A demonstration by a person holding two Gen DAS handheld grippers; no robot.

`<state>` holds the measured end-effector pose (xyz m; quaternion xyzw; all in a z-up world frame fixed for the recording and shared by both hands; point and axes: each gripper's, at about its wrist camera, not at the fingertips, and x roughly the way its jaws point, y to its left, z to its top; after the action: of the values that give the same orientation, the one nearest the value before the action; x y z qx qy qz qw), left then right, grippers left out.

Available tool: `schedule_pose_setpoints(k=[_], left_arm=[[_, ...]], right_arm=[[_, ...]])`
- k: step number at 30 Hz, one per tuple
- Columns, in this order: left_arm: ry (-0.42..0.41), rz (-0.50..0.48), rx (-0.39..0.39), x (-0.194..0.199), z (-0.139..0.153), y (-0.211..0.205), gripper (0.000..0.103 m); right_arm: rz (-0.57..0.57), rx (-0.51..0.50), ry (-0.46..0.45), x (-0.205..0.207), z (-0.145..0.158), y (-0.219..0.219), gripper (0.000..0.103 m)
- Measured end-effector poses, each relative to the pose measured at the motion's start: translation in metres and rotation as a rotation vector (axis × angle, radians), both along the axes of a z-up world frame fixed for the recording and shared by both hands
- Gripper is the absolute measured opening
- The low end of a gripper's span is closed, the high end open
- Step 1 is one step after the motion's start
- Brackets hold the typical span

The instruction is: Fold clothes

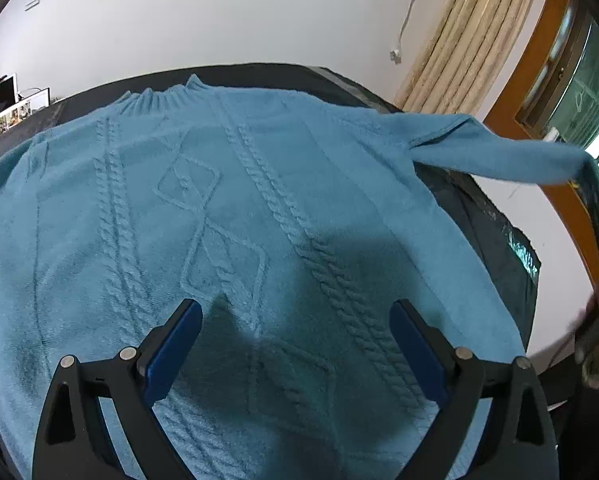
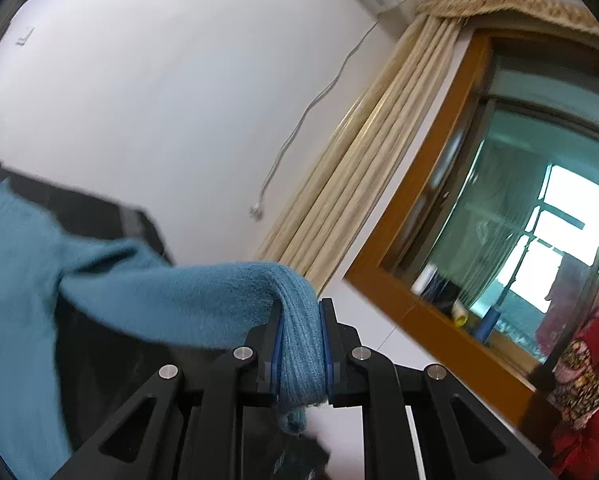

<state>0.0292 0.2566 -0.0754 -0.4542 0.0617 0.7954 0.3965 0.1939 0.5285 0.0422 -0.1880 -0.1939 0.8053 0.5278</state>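
Observation:
A blue cable-knit sweater [image 1: 235,208] lies flat, front up, on a dark table [image 1: 267,74], collar at the far side. My left gripper [image 1: 295,312] is open and empty, hovering over the sweater's lower middle. The sweater's right sleeve [image 1: 499,156] is stretched out past the table's right edge, off the surface. My right gripper [image 2: 301,312] is shut on that sleeve's ribbed cuff [image 2: 299,344] and holds it up in the air to the right of the table.
A white wall with a hanging cable [image 2: 299,120] is behind the table. Beige curtains [image 2: 371,152] and a wood-framed window [image 2: 499,200] stand at the right. Picture frames [image 1: 15,112] sit at the far left. Red clothing [image 2: 591,360] hangs at the far right.

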Motion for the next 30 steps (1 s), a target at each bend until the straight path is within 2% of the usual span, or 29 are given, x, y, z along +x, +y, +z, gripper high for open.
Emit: schedule_pose_setpoints(k=[3, 6, 9, 10, 12, 14, 17, 21, 24, 25, 27, 28, 29, 30], left_arm=[[0.004, 0.018, 0.012, -0.001, -0.001, -0.009, 0.097], [-0.008, 0.031, 0.011, -0.002, -0.005, -0.016, 0.097], [-0.020, 0.038, 0.006, -0.003, -0.010, -0.018, 0.096], [-0.023, 0.040, 0.004, -0.003, -0.011, -0.019, 0.096], [-0.023, 0.050, 0.003, -0.004, -0.012, -0.020, 0.096], [-0.009, 0.072, 0.004, -0.006, -0.010, -0.023, 0.096], [0.012, 0.105, 0.005, -0.009, -0.007, -0.027, 0.096], [0.035, 0.147, 0.005, -0.013, -0.003, -0.032, 0.096], [0.022, 0.163, 0.006, -0.017, -0.005, -0.034, 0.096], [0.016, 0.167, 0.007, -0.019, -0.005, -0.036, 0.096], [0.010, 0.178, 0.005, -0.019, -0.007, -0.038, 0.096], [0.007, 0.186, 0.003, -0.020, -0.008, -0.038, 0.096], [0.002, 0.190, 0.002, -0.022, -0.009, -0.039, 0.096], [-0.002, 0.195, 0.003, -0.023, -0.009, -0.040, 0.096]], right_arm=[[-0.034, 0.049, 0.065, -0.023, 0.026, 0.016, 0.016], [-0.082, 0.070, 0.212, -0.034, 0.062, 0.030, 0.016], [-0.090, 0.021, 0.358, -0.043, 0.094, 0.043, 0.016], [-0.079, 0.000, 0.376, -0.049, 0.101, 0.045, 0.017], [-0.041, -0.030, 0.368, -0.066, 0.107, 0.043, 0.017], [0.043, -0.072, 0.350, -0.085, 0.106, 0.037, 0.017], [0.162, -0.076, 0.322, -0.112, 0.102, 0.009, 0.017], [0.440, -0.157, 0.240, -0.145, 0.091, -0.038, 0.017], [0.678, -0.233, 0.100, -0.170, 0.071, -0.073, 0.017], [0.749, -0.255, 0.051, -0.177, 0.065, -0.084, 0.022], [0.875, -0.322, -0.067, -0.188, 0.048, -0.102, 0.043], [0.924, -0.347, -0.112, -0.190, 0.040, -0.110, 0.077], [0.962, -0.363, -0.144, -0.189, 0.032, -0.118, 0.088], [0.999, -0.379, -0.176, -0.188, 0.024, -0.126, 0.088]])
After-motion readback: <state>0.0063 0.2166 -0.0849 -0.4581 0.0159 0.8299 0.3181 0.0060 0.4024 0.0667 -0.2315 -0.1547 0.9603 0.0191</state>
